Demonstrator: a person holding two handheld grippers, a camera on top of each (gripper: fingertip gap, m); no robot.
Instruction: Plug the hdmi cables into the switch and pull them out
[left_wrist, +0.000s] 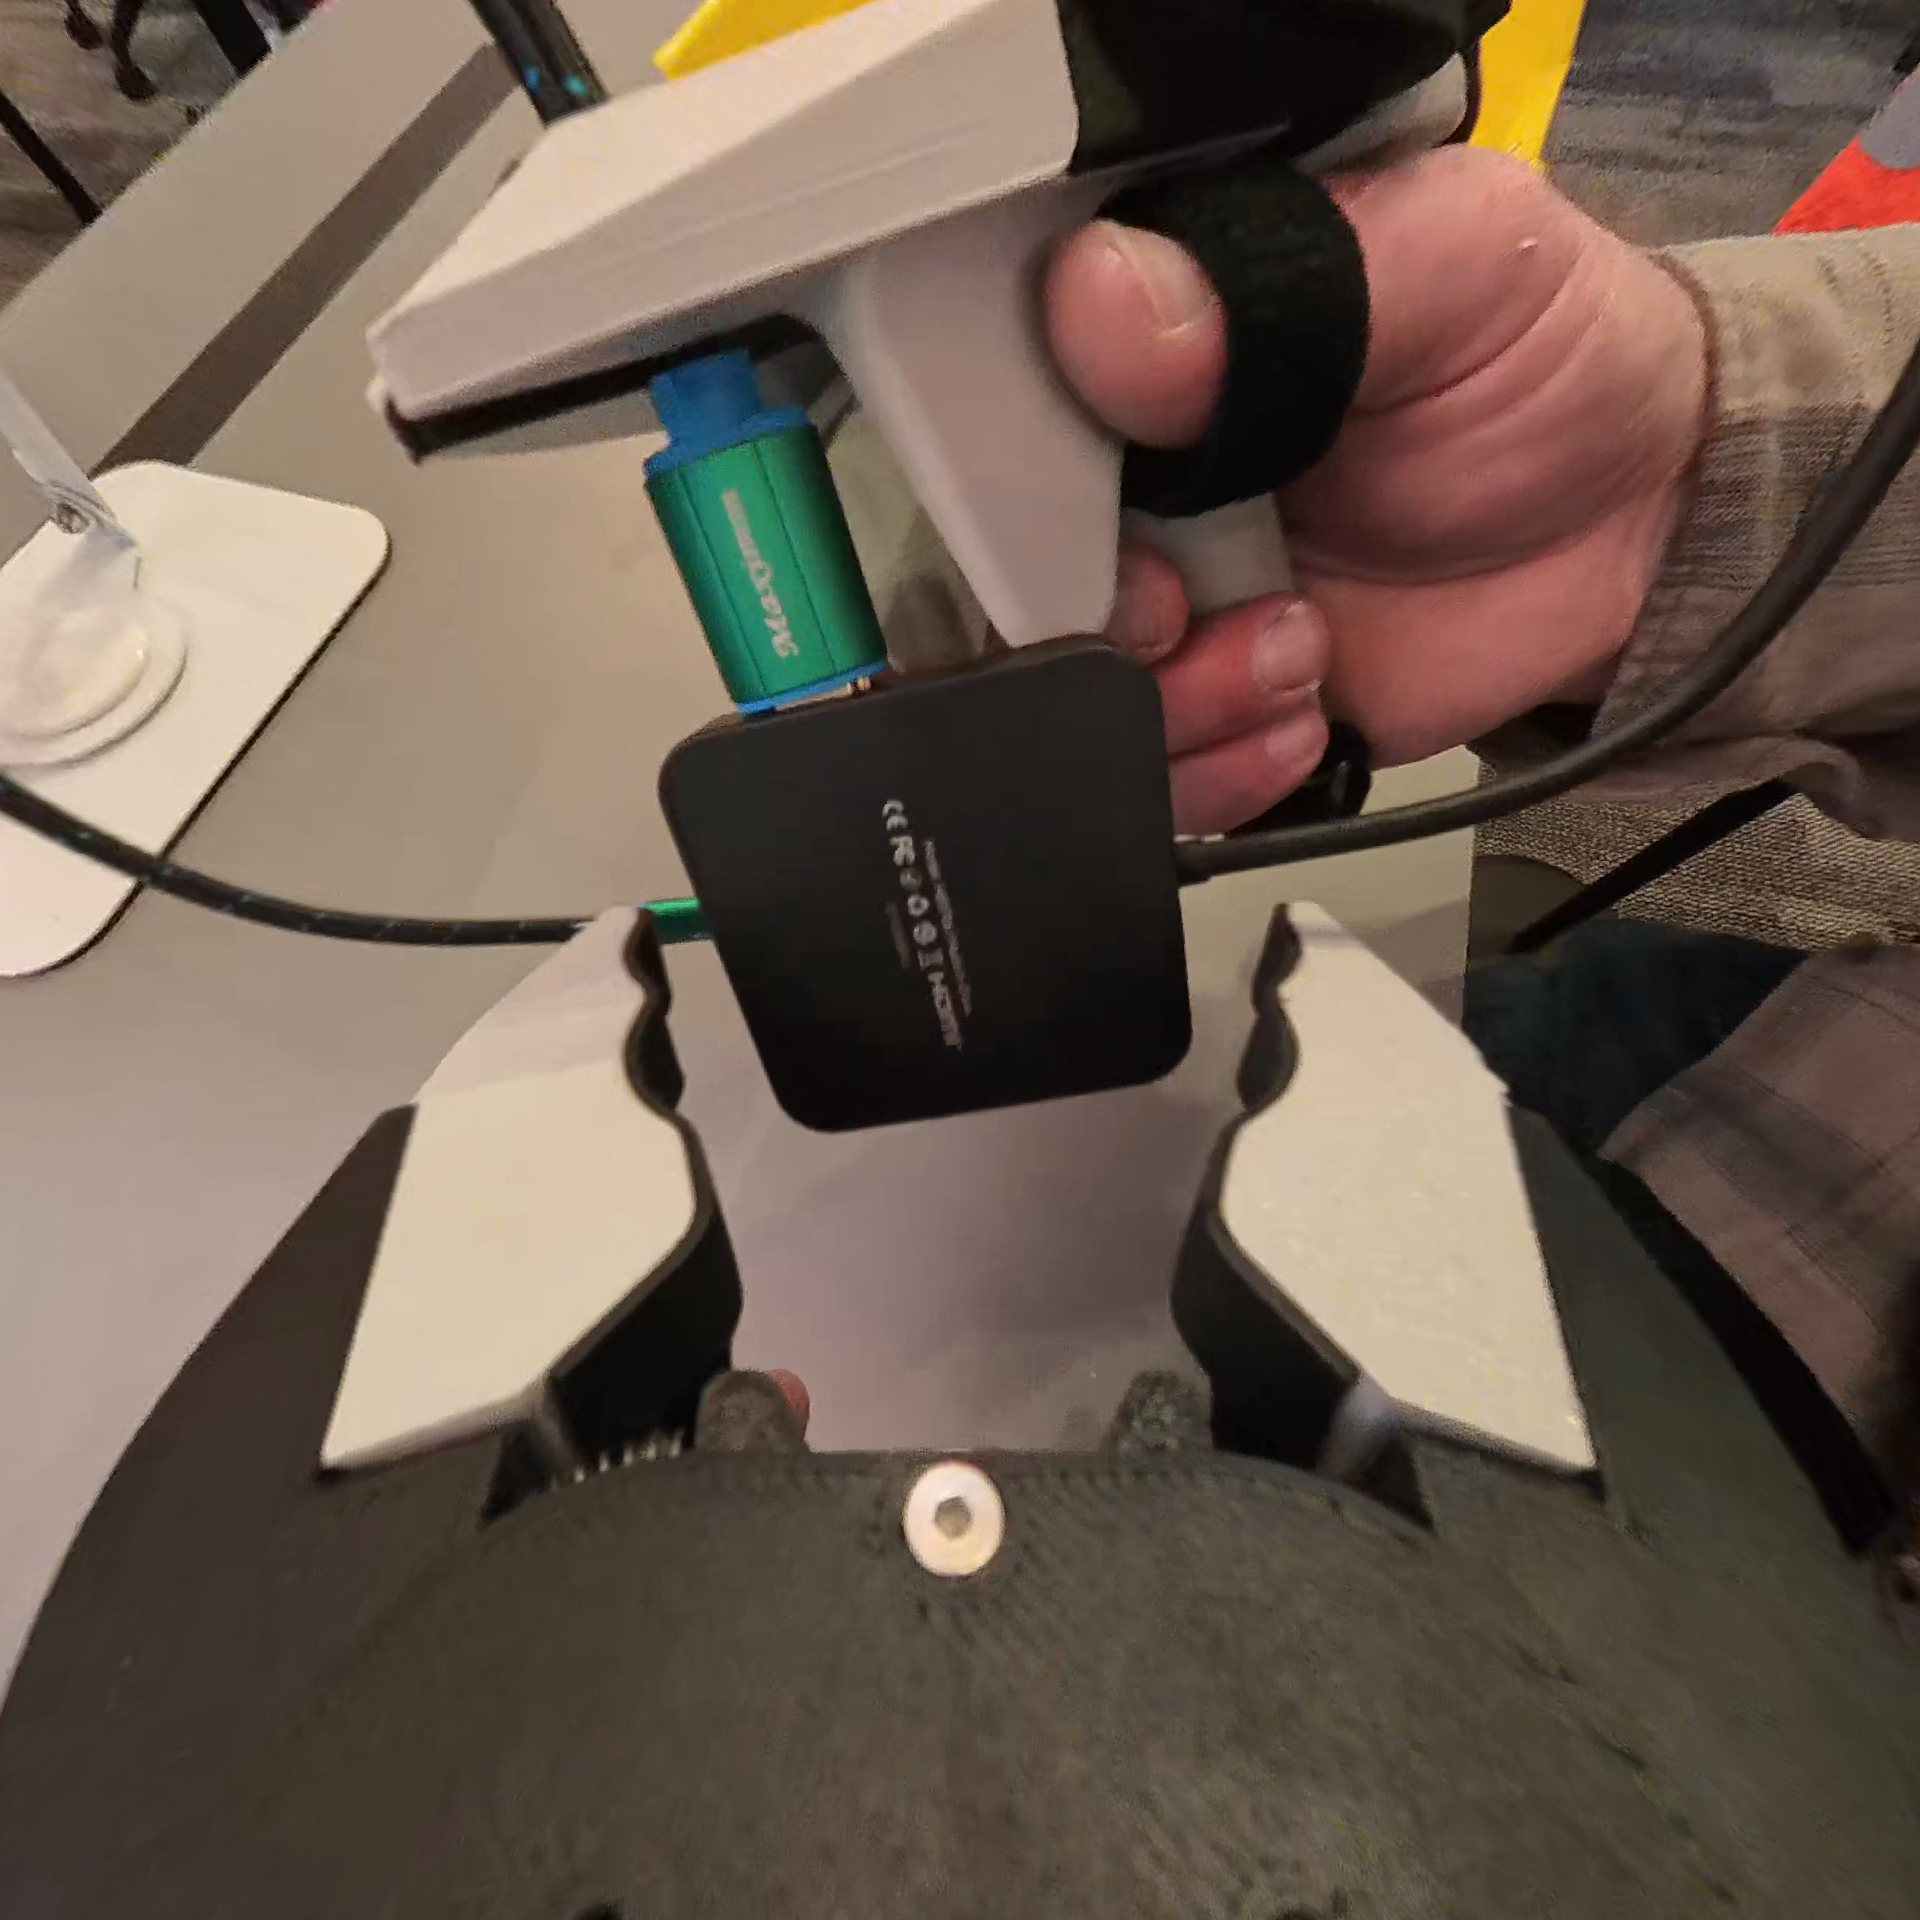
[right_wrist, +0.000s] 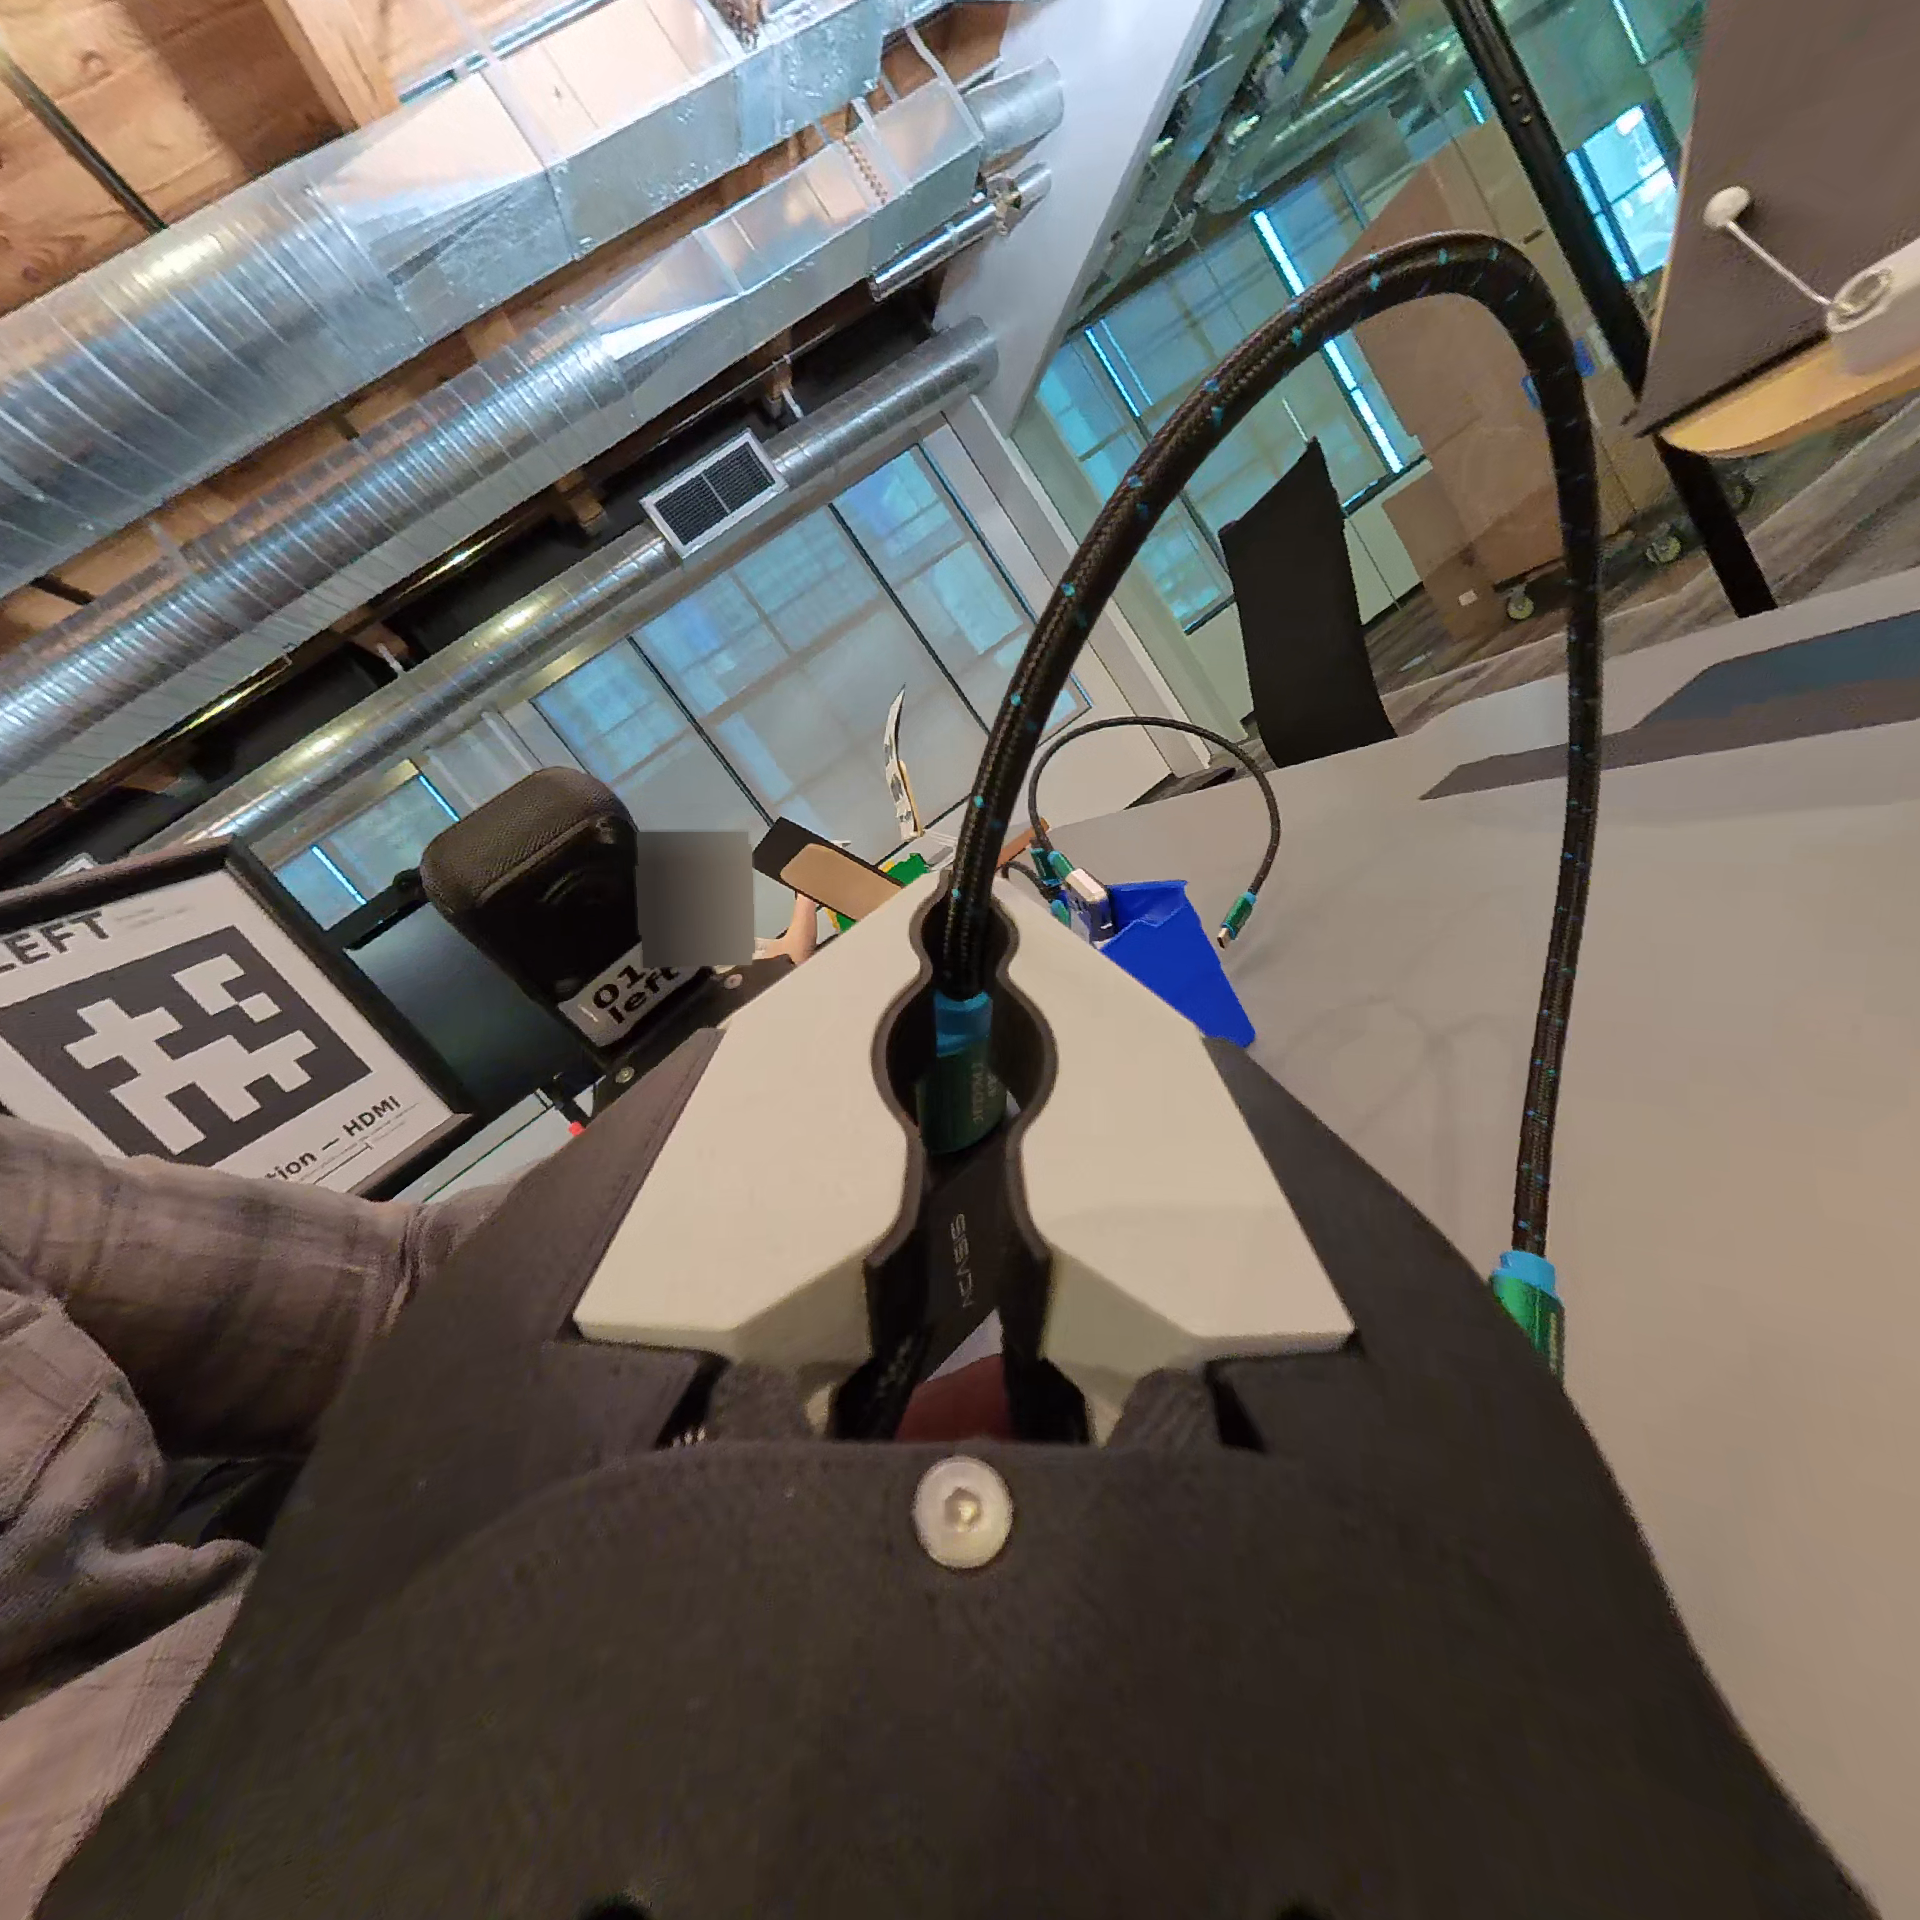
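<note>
The black HDMI switch (left_wrist: 935, 883) hangs in the air above the grey table (left_wrist: 208, 1143). My left gripper (left_wrist: 966, 935) is open, its fingers either side of the switch's lower end with small gaps. My right gripper (left_wrist: 468, 384) is shut on a green HDMI plug (left_wrist: 769, 561) that meets the switch's top edge. A second green plug (left_wrist: 675, 925) sits in the switch's left side, and a thin black cable (left_wrist: 1558, 769) leaves its right side. In the right wrist view my right gripper (right_wrist: 966, 935) clamps the plug (right_wrist: 961, 1091), with the switch (right_wrist: 966, 1278) showing between its fingers. The braided cable (right_wrist: 1455, 249) arches over to another green plug (right_wrist: 1527, 1309).
A white stand base (left_wrist: 187, 665) sits on the table to the left. A blue bin (right_wrist: 1174, 956) and a thin looped cable (right_wrist: 1247, 831) lie farther off on the table. A framed marker board (right_wrist: 187, 1039) stands at the left. A person's hand (left_wrist: 1455, 468) holds the right gripper. About 10 cm separates my left fingertips from my right.
</note>
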